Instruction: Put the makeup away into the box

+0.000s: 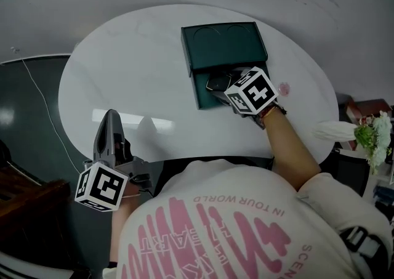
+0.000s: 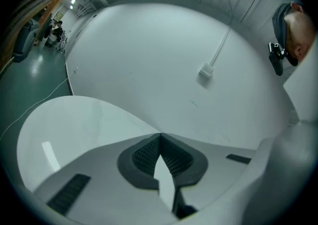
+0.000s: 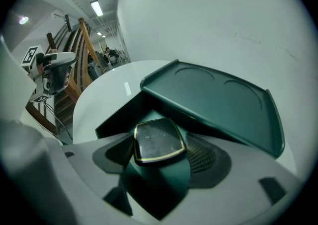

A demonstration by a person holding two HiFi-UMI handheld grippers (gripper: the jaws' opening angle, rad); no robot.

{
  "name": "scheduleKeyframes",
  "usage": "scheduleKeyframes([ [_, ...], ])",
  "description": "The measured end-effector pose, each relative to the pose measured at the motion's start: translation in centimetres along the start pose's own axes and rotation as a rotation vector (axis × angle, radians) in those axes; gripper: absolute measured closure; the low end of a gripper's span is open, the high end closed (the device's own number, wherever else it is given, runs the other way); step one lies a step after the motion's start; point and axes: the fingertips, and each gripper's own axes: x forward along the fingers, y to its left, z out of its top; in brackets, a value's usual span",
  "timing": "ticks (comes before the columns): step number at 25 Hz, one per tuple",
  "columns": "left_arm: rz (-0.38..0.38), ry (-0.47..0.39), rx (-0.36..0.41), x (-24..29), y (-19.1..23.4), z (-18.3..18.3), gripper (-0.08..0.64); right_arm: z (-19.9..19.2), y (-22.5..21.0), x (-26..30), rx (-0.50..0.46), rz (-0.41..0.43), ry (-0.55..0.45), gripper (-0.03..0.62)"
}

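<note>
A dark green box (image 1: 225, 47) lies on the white oval table (image 1: 135, 62), with its drawer (image 1: 201, 94) pulled out toward me. My right gripper (image 1: 220, 84) hangs over the open drawer, shut on a black compact with a gold rim (image 1: 217, 80). In the right gripper view the compact (image 3: 158, 139) sits flat between the pads of my right gripper (image 3: 160, 145), just above the drawer floor (image 3: 124, 114) and in front of the box top (image 3: 218, 105). My left gripper (image 1: 111, 121) rests at the table's near edge, shut with nothing in it; its pads meet at the tip of the left gripper (image 2: 160, 142).
A small pink round item (image 1: 284, 88) lies on the table right of my right gripper. A bunch of flowers (image 1: 372, 136) and a white paper-like thing (image 1: 335, 129) sit off the table's right edge. A white cable (image 1: 37, 93) runs along the dark floor at left.
</note>
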Motion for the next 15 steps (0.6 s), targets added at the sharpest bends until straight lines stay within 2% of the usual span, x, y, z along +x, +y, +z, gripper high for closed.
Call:
scheduleKeyframes([
  [15,-0.002,0.035,0.003,1.4,0.4,-0.5,0.558,0.0,1.4,1.6,-0.052,0.059,0.051,0.261],
])
